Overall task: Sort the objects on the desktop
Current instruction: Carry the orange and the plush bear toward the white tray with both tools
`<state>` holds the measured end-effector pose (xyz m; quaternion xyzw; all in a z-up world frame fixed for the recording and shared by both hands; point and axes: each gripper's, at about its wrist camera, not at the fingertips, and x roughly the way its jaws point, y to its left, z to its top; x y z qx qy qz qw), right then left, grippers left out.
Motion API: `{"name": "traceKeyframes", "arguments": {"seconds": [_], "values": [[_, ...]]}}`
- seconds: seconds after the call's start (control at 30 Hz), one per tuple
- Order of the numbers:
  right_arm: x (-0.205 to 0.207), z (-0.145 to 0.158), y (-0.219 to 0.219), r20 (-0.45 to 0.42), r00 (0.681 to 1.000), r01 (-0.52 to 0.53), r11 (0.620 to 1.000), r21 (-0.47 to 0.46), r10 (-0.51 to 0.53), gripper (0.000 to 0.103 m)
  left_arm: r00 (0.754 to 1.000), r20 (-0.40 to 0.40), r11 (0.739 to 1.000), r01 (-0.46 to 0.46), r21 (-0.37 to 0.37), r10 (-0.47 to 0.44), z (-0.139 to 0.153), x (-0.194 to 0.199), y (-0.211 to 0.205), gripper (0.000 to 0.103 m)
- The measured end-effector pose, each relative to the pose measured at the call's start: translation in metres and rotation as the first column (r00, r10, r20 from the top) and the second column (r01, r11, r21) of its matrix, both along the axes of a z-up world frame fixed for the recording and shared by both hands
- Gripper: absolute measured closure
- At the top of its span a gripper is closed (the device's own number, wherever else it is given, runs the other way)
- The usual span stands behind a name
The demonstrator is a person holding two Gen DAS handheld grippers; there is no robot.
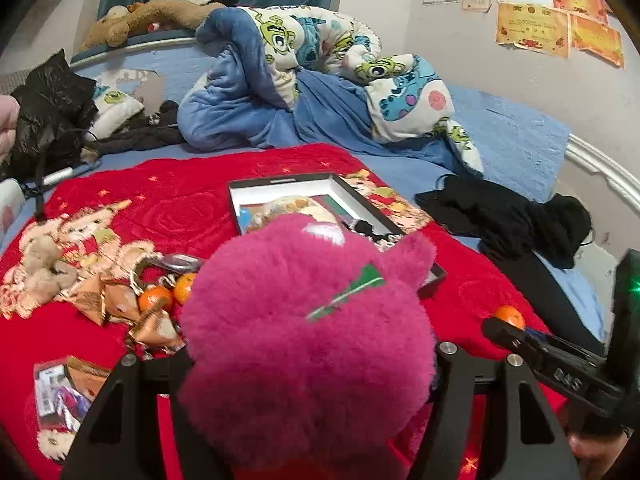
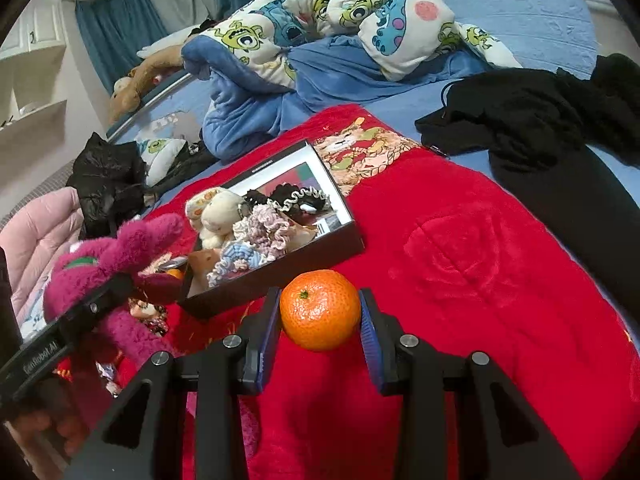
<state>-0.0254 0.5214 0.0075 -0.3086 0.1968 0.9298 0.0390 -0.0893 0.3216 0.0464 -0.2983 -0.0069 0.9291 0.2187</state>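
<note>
Bottom center of the right wrist view, your right gripper (image 2: pixel 320 316) is clamped on a tangerine (image 2: pixel 319 309) just below the box (image 2: pixel 280 276). Your left gripper (image 1: pixel 312 364) squeezes the pink plush (image 1: pixel 308 340) over the red blanket (image 1: pixel 168 208).

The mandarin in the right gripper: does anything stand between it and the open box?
Nothing visible does. The mandarin, held in the right gripper, has only bare red blanket between it and the box. The box already holds scrunchies at its near end; the pink plush toy stays off to the left.
</note>
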Motion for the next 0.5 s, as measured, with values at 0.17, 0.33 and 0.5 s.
{"name": "traceKeyframes", "arguments": {"seconds": [0.17, 0.33, 0.5], "values": [[0.004, 0.003, -0.014, -0.009, 1.000, -0.022, 0.999, 0.029, 0.023, 0.067, 0.999, -0.037, 0.998, -0.030, -0.049, 0.028, 0.003, -0.002, -0.010, 0.036], [0.011, 0.009, -0.027, -0.007, 0.999, -0.034, 0.999, 0.032, 0.034, 0.067, 0.998, -0.041, 0.995, -0.053, -0.079, 0.050, -0.001, -0.003, -0.018, 0.036], [0.010, 0.017, -0.030, -0.055, 0.998, -0.006, 1.000, 0.005, 0.006, 0.067, 0.997, -0.046, 0.995, -0.060, -0.084, 0.056, -0.003, -0.004, -0.020, 0.036]]}}
